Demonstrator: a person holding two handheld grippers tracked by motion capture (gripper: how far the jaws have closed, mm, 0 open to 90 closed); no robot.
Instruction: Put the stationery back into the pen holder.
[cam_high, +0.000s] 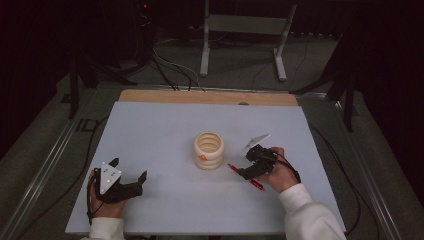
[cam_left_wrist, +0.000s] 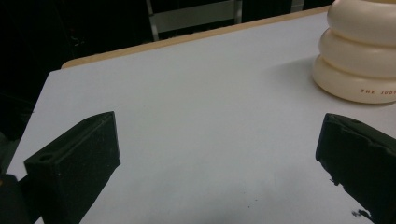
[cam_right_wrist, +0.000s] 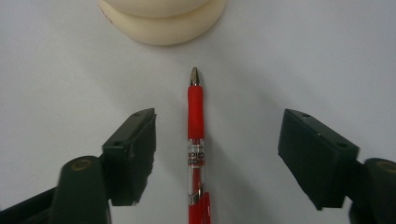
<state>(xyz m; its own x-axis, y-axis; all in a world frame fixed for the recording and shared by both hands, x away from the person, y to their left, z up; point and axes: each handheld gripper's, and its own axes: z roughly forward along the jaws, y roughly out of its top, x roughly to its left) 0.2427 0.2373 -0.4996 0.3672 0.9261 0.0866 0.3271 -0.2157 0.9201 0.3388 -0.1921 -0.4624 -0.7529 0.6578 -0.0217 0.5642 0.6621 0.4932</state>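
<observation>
Right hand-held gripper (cam_right_wrist: 217, 154) sits low over the red pen (cam_right_wrist: 196, 140), and its two black jaws stand apart with the pen lying between them. Neither jaw touches the pen yet, so I hold nothing. The pen lies flat on the worktop (cam_high: 160, 125), with its tip pointing at the cream cup (cam_high: 208, 150) made of stacked rings, close to it but not touching.

To do this step well, I think I should keep the pen in the middle of the gap. Then I close slowly on the clear part of the barrel, so both jaws meet it together. If one jaw lands first, the pen could roll or spin away. I also want the jaws low enough to catch the pen, but not scraping the worktop.

My left hand-held gripper (cam_high: 129, 171) rests far off at the near left of the worktop, with its jaws wide and nothing in them. The cup is the one thing close by. I judge a forward push could knock the pen tip into its bottom ring.
</observation>
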